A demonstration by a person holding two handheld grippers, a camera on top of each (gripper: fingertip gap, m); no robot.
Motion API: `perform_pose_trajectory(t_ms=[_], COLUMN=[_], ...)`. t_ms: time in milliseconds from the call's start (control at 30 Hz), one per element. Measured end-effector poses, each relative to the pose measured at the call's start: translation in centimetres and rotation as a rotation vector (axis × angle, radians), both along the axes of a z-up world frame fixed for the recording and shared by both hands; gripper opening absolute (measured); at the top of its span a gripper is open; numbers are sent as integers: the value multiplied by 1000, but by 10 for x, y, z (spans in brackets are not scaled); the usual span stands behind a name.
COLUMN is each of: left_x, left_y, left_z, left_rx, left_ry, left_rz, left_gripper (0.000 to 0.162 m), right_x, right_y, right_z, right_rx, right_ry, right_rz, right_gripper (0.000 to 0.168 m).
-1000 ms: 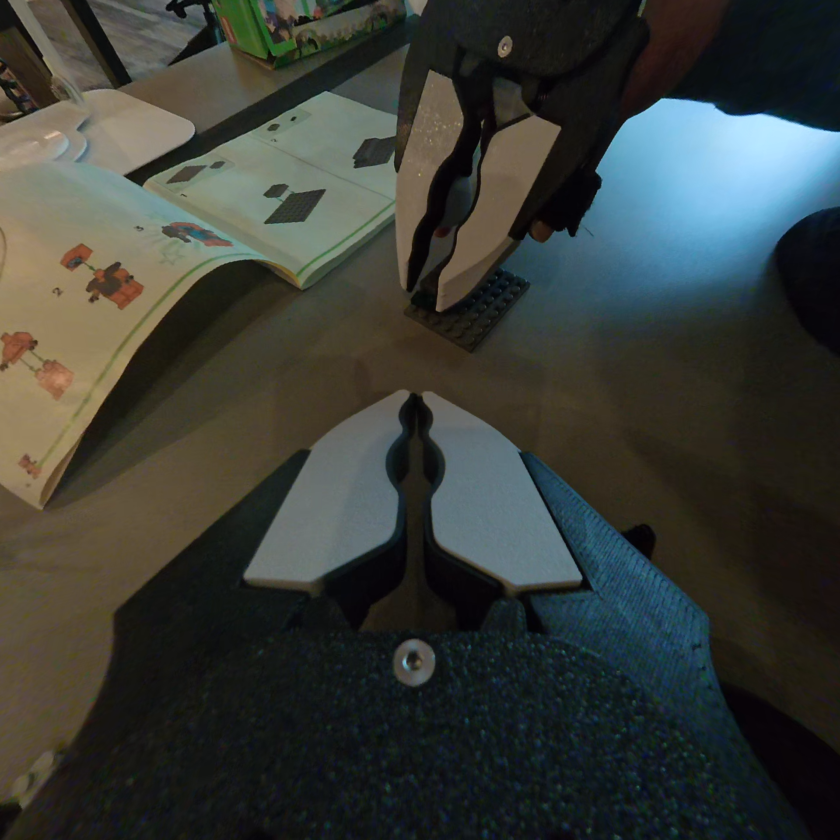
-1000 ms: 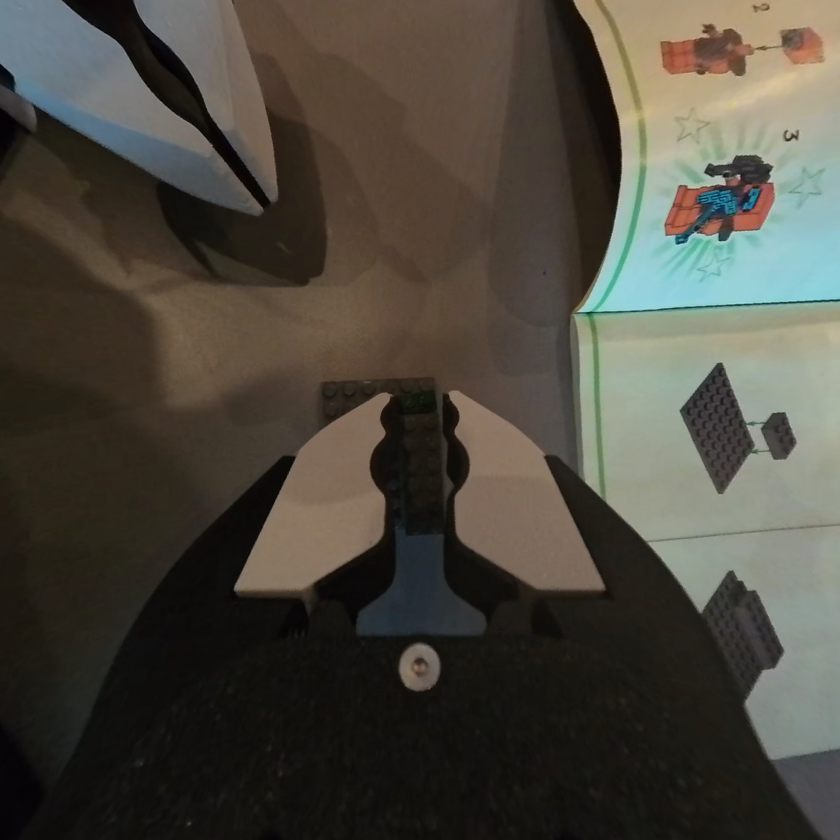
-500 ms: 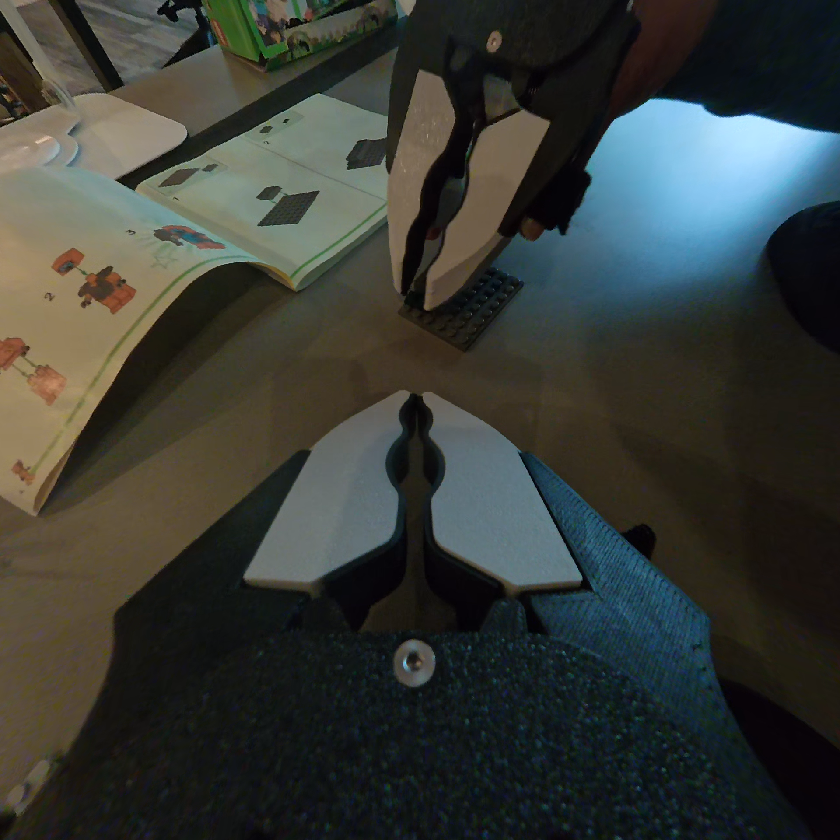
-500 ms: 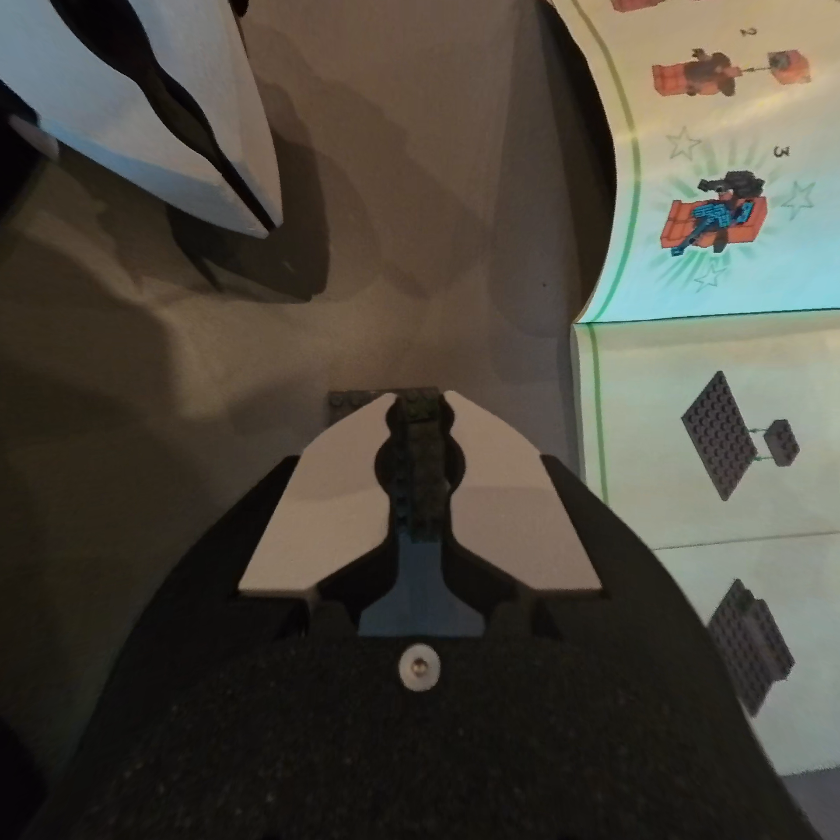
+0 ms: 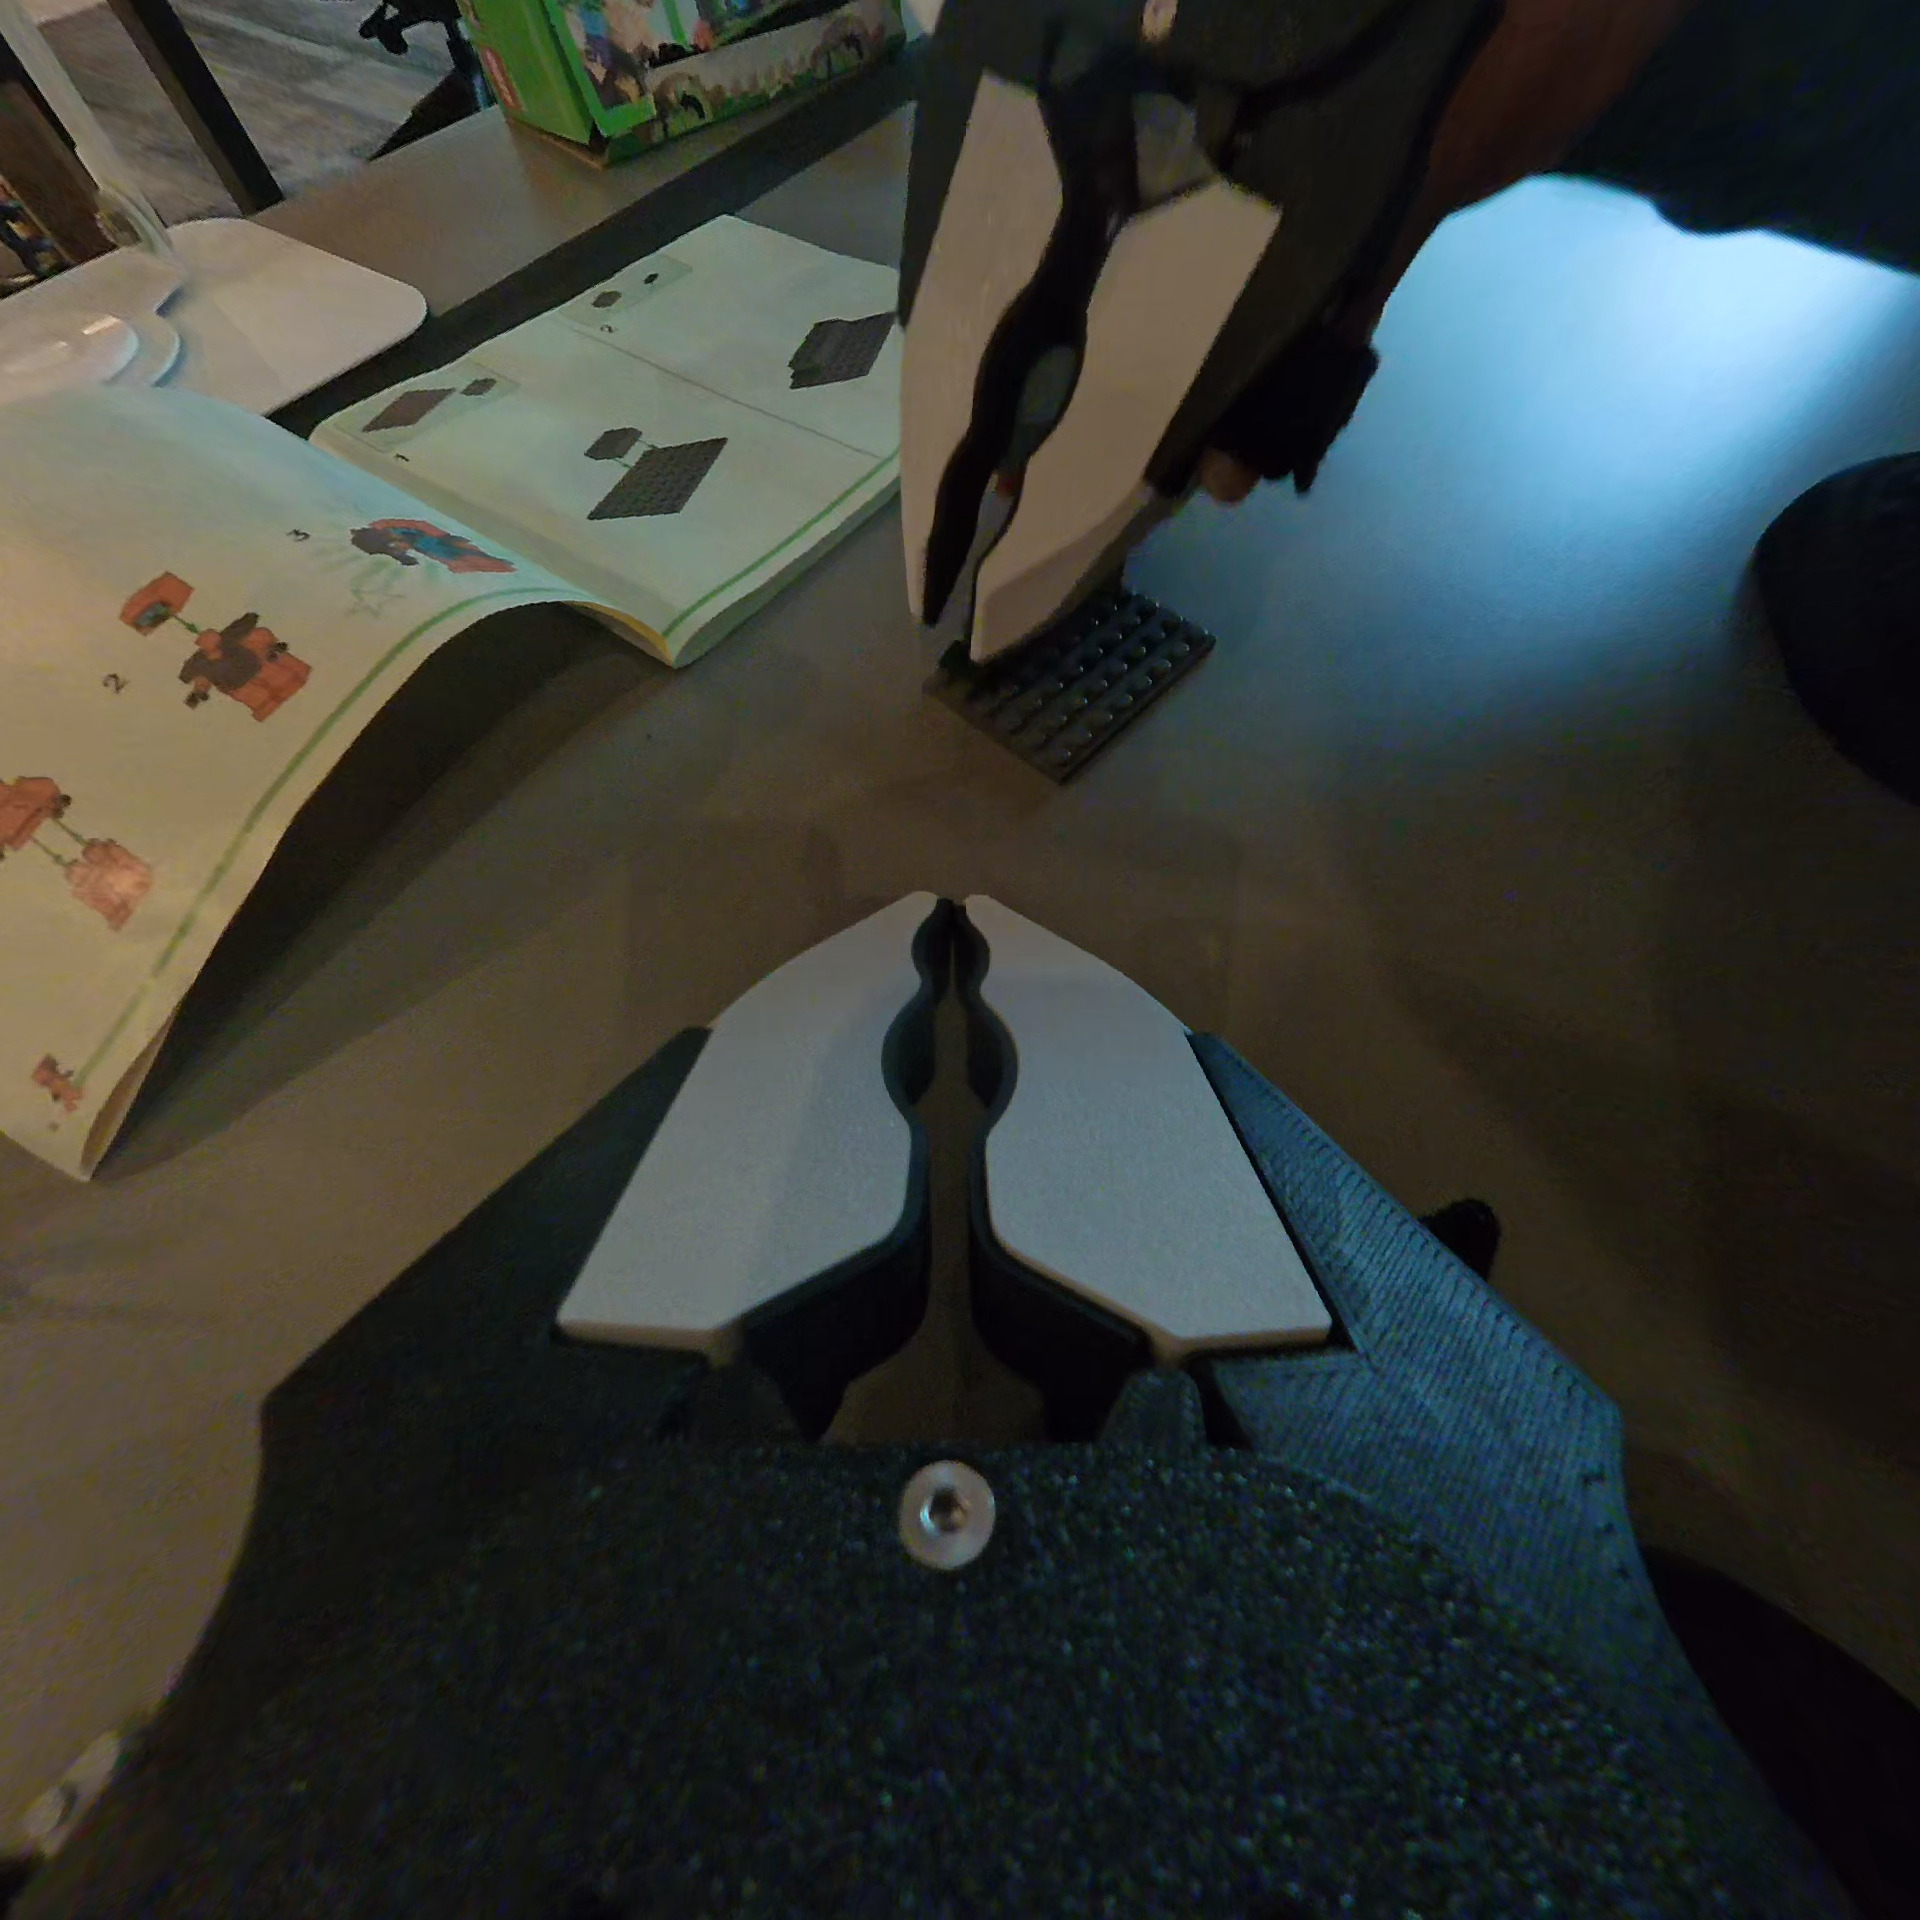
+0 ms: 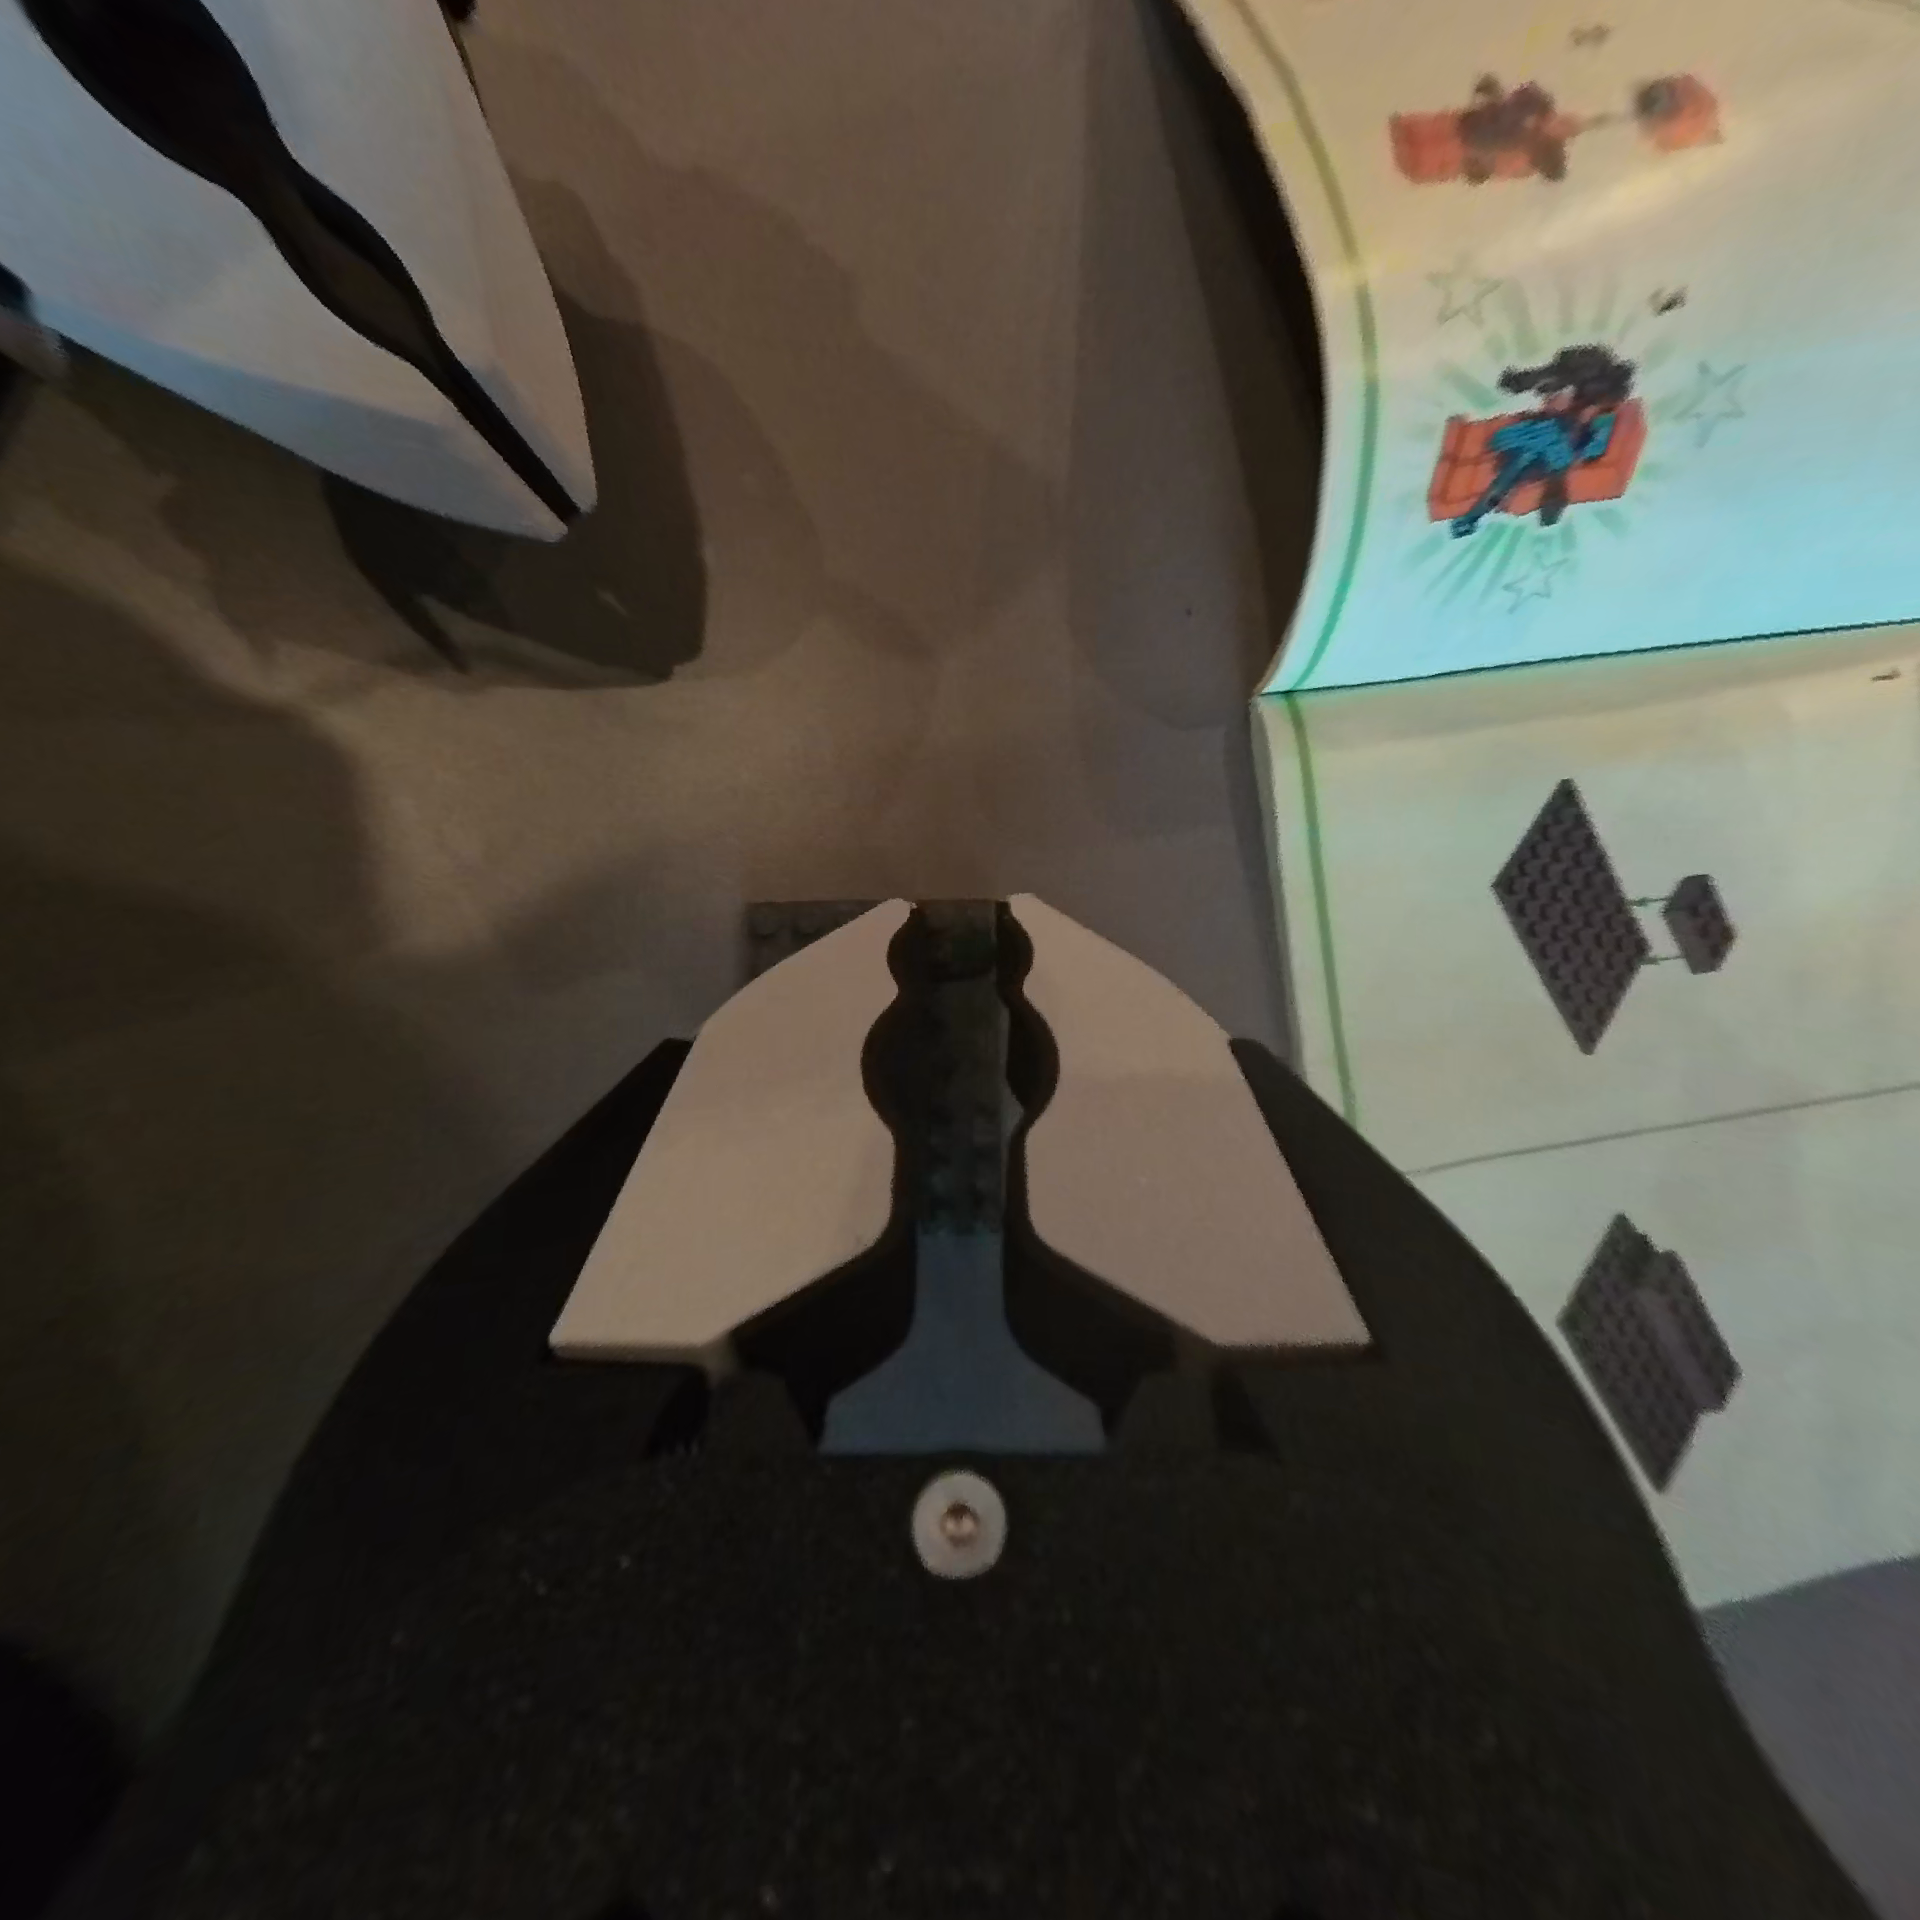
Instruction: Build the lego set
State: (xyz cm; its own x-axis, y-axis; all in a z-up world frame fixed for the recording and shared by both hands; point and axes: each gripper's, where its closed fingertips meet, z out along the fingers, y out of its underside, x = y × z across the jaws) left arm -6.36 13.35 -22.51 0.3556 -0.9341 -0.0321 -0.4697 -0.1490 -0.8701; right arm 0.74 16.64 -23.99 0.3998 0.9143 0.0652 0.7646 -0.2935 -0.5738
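Dark studded plate (image 5: 1081, 686) flat on table; right tool (image 6: 958, 914) pinching brick; left tool (image 5: 954, 906) pressed together.

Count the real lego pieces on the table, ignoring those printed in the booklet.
2: a dark plate lying on the table, and a small brick on its corner at the tips of the right tongs. More may be hidden under the tongs.
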Motion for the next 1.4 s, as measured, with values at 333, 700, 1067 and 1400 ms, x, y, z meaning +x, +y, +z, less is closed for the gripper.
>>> perform_pose_trajectory(t_ms=[333,700,1067,1400], left_x=[0,0,0,-1], left_y=[-1,-1,-1,-1], left_z=[1,-1,-1,1], left_rx=[5,2,11,15], left_ry=[0,4,10,7], left_rz=[-2,-5,-5,-2], left_gripper=[0,1,0,0], right_x=[0,7,14,23], right_y=[3,0,-4,-12], right_z=[0,-10,-11,23], right_rx=[-64,-104,-177,-22], right_ry=[62,-55,-267,4], right_rz=[15,-5,-37,-49], right_gripper=[3,0,0,8])
